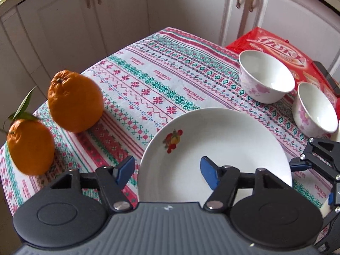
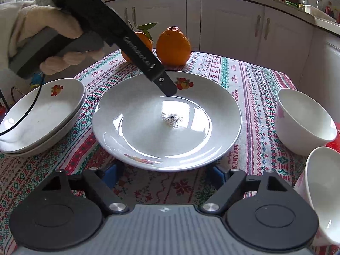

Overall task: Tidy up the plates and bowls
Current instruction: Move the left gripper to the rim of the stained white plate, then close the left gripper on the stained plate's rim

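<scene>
A white plate with a fruit print (image 1: 214,148) (image 2: 167,121) lies on the patterned tablecloth. My left gripper (image 1: 167,172) is open; its jaws straddle the plate's left rim, one finger over the cloth, one over the plate. In the right wrist view the left gripper's finger (image 2: 165,85) hangs over the plate's far side. My right gripper (image 2: 165,177) is open at the plate's near rim, its blue pads partly hidden under it. Two stacked plates (image 2: 42,116) sit to the left. Two floral bowls (image 1: 265,76) (image 1: 314,110) (image 2: 303,121) (image 2: 325,193) stand on the right.
Two oranges (image 1: 74,99) (image 1: 29,146) (image 2: 173,45) stand at the table's far edge. A red packet (image 1: 280,51) lies behind the bowls. White cabinets (image 1: 127,17) surround the table. The right gripper also shows in the left wrist view (image 1: 318,159).
</scene>
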`<state>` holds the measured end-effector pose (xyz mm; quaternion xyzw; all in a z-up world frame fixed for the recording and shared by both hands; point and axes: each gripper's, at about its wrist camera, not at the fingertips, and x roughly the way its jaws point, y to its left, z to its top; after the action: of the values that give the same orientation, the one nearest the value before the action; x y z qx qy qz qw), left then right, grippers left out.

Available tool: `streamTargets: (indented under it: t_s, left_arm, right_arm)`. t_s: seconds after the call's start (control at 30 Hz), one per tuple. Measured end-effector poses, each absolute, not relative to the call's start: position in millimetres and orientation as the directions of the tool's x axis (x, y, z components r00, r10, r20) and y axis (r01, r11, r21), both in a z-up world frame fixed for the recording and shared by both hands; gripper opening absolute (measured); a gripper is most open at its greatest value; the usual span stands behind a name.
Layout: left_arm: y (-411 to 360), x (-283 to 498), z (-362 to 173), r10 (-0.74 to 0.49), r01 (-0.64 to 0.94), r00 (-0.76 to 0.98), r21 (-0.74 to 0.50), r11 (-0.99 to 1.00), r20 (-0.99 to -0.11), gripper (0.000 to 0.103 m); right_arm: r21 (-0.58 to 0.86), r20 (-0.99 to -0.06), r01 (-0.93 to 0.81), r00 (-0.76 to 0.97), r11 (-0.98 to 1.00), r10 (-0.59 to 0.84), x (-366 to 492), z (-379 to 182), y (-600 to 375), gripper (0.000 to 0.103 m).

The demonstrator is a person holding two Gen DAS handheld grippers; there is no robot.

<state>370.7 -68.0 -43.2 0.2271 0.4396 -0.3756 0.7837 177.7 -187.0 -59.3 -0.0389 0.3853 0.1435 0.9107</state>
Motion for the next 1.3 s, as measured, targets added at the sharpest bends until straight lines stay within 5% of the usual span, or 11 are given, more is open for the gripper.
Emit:
streamTargets:
  t_s: [0.43,1.3]
  left_arm:
    - [-85.2,396.9,-51.4,-0.337,0.869,0.154,-0.035,0.494,-0.929,0.057]
    - [-76.7,385.5,-44.4,-0.371,0.874,0.134,-0.067,0.482,-0.919,0.057]
  right_arm:
    - [0.037,-0.709,-0.302,0.664,0.953,0.238,178.9,-58.8,-188.1,0.087]
    - [0.031,-0.729,-0.325,0.640,0.945,0.244,172.4,-52.2,-186.1,0.085]
